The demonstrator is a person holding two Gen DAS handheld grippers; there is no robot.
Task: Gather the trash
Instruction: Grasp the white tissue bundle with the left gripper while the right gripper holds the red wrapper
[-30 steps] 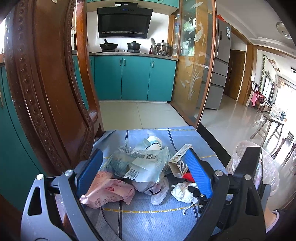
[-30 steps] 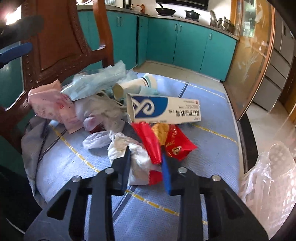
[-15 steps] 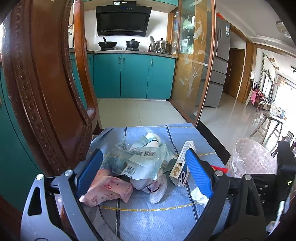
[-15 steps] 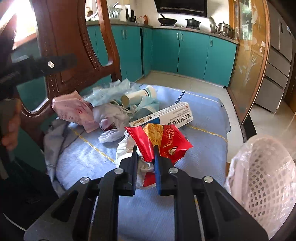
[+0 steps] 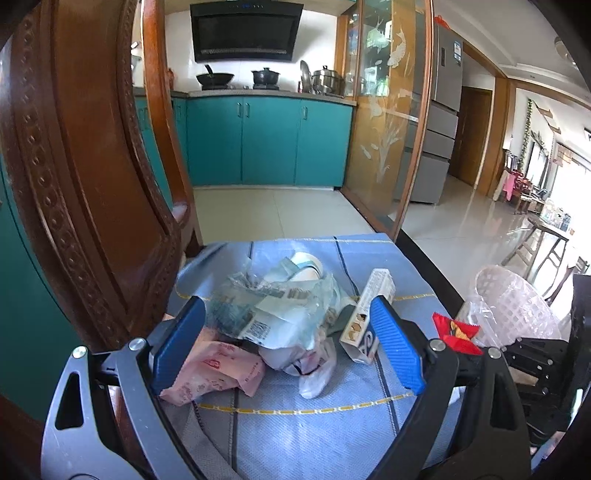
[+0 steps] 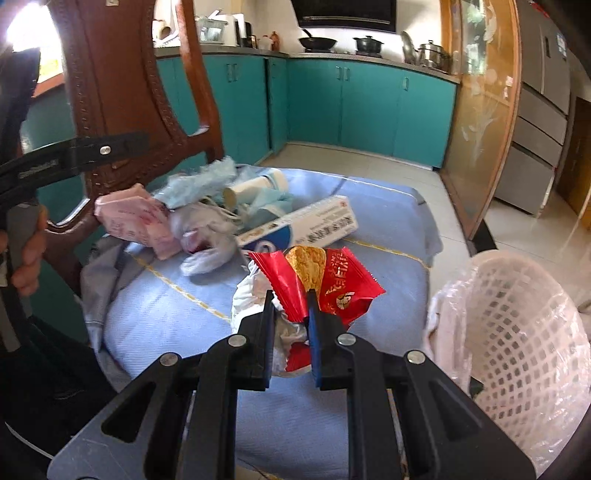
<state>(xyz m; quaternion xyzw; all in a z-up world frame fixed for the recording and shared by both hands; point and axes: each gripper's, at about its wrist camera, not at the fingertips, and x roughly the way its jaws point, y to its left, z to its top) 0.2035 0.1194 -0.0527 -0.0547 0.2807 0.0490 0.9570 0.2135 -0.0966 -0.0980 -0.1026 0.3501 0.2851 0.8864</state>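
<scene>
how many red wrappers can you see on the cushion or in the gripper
1. The red snack wrapper is pinched in the right gripper, lifted over the blue cushion beside the white basket. Others could lie hidden under the trash pile.

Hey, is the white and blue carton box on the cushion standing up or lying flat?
Lying flat. The carton box rests on its long side on the blue cushion, beside the trash pile.

A carved wooden chair back [image 5: 85, 192] stands at the left. Behind are teal kitchen cabinets [image 5: 269, 144], with a wok [image 5: 215, 78] and a black pot [image 5: 265, 76] on the stove under a dark range hood [image 5: 245, 31]. A grey refrigerator [image 5: 441, 122] stands at the right.
</scene>
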